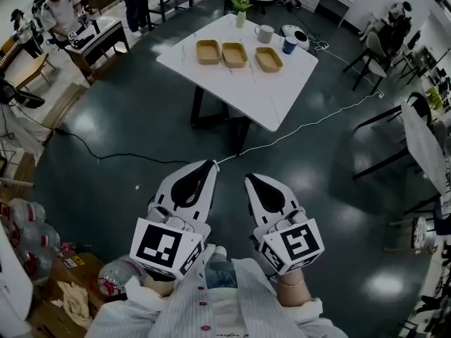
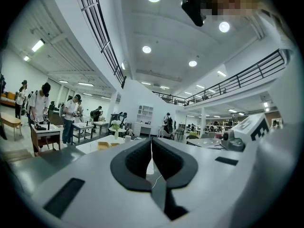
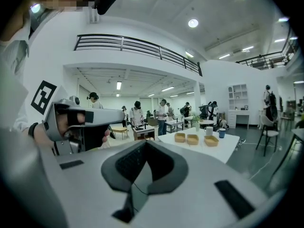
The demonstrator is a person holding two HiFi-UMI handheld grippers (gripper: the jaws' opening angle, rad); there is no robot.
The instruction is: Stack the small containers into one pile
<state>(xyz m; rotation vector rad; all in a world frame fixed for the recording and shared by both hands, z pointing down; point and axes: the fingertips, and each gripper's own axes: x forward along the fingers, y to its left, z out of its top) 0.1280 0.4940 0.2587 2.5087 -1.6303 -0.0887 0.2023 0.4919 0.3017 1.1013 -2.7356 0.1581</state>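
Three small tan containers (image 1: 208,51), (image 1: 235,54), (image 1: 268,59) sit side by side in a row on a white table (image 1: 261,97), far ahead of me. The right gripper view shows the same row (image 3: 192,138) in the distance. My left gripper (image 1: 210,163) and right gripper (image 1: 248,179) hover side by side over the dark floor, well short of the table. Both are shut with nothing between their pads. In the left gripper view the left gripper (image 2: 151,141) points toward the table, with its pads pressed together. In its own view the right gripper (image 3: 146,144) looks the same.
On the table behind the containers stand a grey mug (image 1: 264,34), a blue mug (image 1: 289,45), a small plant vase (image 1: 240,9) and a white device (image 1: 296,34). A white cable (image 1: 310,122) crosses the floor. Chairs stand to the right, boxes and bottles (image 1: 28,220) at my left.
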